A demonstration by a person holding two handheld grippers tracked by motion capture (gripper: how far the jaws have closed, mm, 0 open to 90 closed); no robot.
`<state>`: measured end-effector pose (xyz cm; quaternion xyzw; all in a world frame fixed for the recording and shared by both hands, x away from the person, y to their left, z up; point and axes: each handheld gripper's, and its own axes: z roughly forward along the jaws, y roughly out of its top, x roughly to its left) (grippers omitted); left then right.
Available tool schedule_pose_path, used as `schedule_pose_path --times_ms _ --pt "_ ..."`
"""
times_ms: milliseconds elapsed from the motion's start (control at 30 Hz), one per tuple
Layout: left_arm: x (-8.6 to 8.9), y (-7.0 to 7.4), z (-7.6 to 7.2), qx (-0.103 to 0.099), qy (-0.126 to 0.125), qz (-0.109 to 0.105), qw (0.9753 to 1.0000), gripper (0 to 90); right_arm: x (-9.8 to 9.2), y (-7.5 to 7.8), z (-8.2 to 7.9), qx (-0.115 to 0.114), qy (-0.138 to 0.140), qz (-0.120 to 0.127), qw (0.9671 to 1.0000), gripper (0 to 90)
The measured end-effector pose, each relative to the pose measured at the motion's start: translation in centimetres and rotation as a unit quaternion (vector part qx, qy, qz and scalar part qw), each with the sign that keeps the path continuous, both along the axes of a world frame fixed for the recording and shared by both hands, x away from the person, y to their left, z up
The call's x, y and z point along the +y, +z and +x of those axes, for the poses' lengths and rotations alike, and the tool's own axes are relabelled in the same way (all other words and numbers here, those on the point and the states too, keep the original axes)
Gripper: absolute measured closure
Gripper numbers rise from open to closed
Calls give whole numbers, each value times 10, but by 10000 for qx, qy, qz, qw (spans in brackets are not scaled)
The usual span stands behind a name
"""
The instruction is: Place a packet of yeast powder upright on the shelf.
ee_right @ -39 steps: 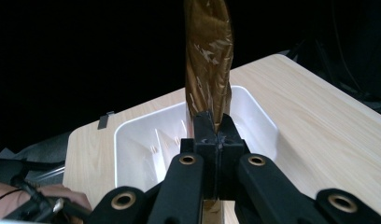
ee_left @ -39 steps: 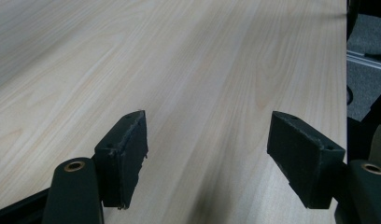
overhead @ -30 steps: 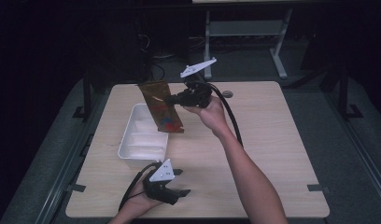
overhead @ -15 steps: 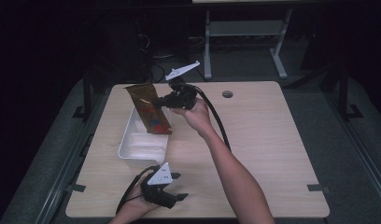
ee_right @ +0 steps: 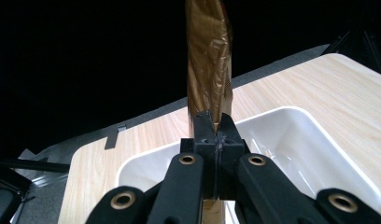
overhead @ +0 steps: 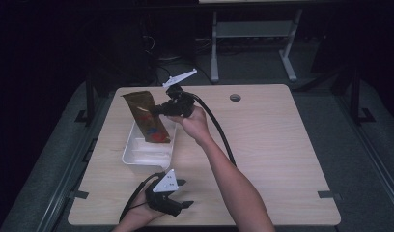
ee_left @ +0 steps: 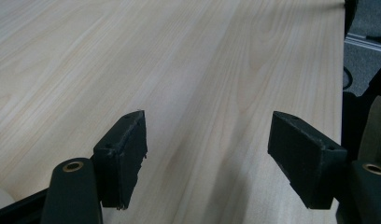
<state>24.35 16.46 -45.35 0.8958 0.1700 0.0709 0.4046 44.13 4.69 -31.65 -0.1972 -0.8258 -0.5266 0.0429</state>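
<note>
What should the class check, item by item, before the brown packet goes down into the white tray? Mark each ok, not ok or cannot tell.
1. Right gripper shut on the brown packet: ok.
2. Packet hangs over the white tray: ok in the high view.
3. Tray has room for it: ok, its floor looks bare in the right gripper view.
4. Left gripper out of the way: ok, it sits open near the table's front edge.
5. Packet sealed: cannot tell.

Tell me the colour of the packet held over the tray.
Brown-gold foil packet, red print low down; clearest in the high view.
</note>
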Motion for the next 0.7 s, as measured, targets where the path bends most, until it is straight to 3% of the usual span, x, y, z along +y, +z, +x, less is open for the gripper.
schedule_pose_path --times_ms 700 --pt "0 0 0 17 -22 -45 10000 274 18 -32 1 141 47 3 9999 895"
